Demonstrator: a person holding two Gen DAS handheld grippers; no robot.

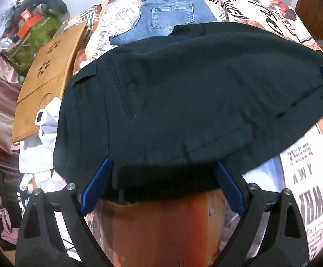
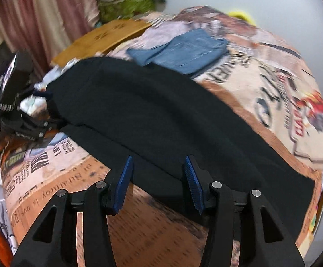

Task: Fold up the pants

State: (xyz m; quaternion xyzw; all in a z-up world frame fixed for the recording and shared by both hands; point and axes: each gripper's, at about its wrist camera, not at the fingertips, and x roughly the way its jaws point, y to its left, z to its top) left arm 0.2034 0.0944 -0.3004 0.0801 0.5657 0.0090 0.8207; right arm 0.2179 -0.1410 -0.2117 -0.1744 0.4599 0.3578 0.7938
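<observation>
A bedroom — printed bedspread (image 1: 299, 178), curtains (image 2: 39, 17), piled clothes (image 1: 36, 146).

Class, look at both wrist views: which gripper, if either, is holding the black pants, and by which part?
Neither. The left gripper and right gripper are open at the near edge of the black pants, gripping nothing.

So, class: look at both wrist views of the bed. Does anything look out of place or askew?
Yes. The black pants lie slantwise across the bedspread, their far edge overlapping the folded blue jeans. A wooden board rests tilted at the bed's edge beside crumpled white items.
</observation>
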